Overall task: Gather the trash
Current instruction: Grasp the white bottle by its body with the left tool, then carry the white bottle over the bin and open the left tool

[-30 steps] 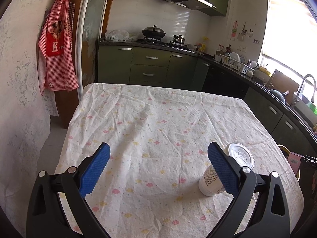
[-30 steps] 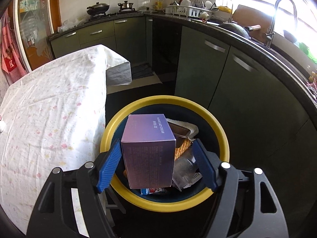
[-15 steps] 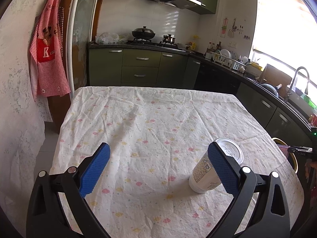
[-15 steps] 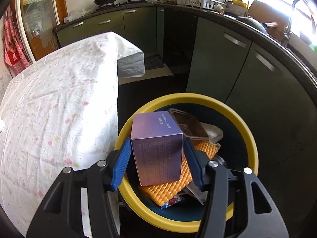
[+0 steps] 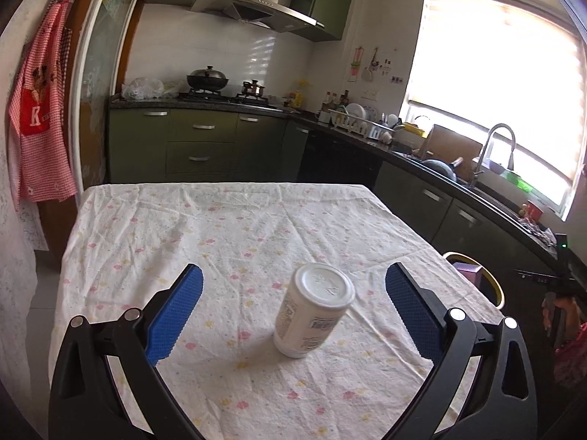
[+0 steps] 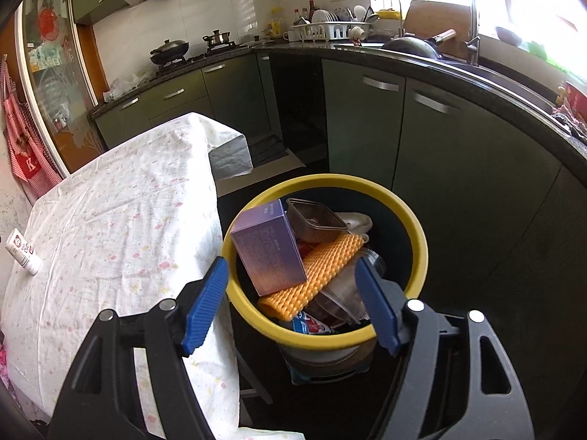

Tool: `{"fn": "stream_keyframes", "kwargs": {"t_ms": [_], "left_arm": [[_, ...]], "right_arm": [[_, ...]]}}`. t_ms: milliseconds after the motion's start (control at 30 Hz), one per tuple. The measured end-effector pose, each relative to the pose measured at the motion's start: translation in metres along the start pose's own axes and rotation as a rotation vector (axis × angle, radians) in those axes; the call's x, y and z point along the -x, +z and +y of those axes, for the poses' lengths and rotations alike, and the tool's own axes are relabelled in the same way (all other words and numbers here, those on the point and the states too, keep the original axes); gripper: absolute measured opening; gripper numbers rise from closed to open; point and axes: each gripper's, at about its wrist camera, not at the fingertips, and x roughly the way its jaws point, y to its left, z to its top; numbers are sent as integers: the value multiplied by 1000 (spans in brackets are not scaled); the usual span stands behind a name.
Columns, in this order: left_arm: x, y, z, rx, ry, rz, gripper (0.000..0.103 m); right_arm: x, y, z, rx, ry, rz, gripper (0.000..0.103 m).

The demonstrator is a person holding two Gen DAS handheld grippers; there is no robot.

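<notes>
The left gripper point(image 5: 293, 304) hovered low over the tabletop point(image 5: 227, 227), its blue fingers point(image 5: 172, 315) spread wide and holding nothing; between them, touching neither, stood a white lidded cup point(image 5: 312, 311) on the flowered cloth, leaning a little in the fisheye view and sitting toward the tabletop's near right part. Beyond the right edge of the tabletop the yellow rim of the trash bin point(image 5: 484, 278) peeked out. The right gripper point(image 6: 290, 293) hung just above that trash bin point(image 6: 414, 227), fingers point(image 6: 203, 304) parted and empty — the purple box point(image 6: 268, 249) lay free inside the bin, tilted against the near-left wall. Next to it in the bin were an orange ribbed sheet point(image 6: 323, 271), a brown plastic tray point(image 6: 315, 220) and crumpled clear plastic point(image 6: 341, 293). The bin stood on the floor just beside the tabletop's edge. Farther off, dark green cabinets point(image 6: 440, 139) ran under a black counter with a faucet point(image 6: 477, 7), and a wok point(image 5: 207, 80) sat on the stove at the far wall.
</notes>
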Motion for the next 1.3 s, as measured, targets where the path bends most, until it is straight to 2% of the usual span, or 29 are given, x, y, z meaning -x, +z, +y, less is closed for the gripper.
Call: {"fn": "stream_keyframes", "kwargs": {"t_ms": [133, 600, 1033, 1133, 1300], "left_arm": [[-9, -3, -14, -58, 41, 65, 98], [-63, -3, -36, -113, 68, 207, 96], [-86, -14, -32, -109, 101, 270, 63], [-87, -13, -31, -110, 102, 274, 49], [-86, -12, -33, -116, 95, 274, 49]], "right_arm": [[4, -1, 6, 7, 35, -14, 70], [-4, -7, 20, 30, 91, -9, 71], [-5, -9, 14, 19, 96, -1, 71], [-6, -9, 15, 20, 98, 1, 71], [-6, -9, 17, 21, 101, -1, 71]]}}
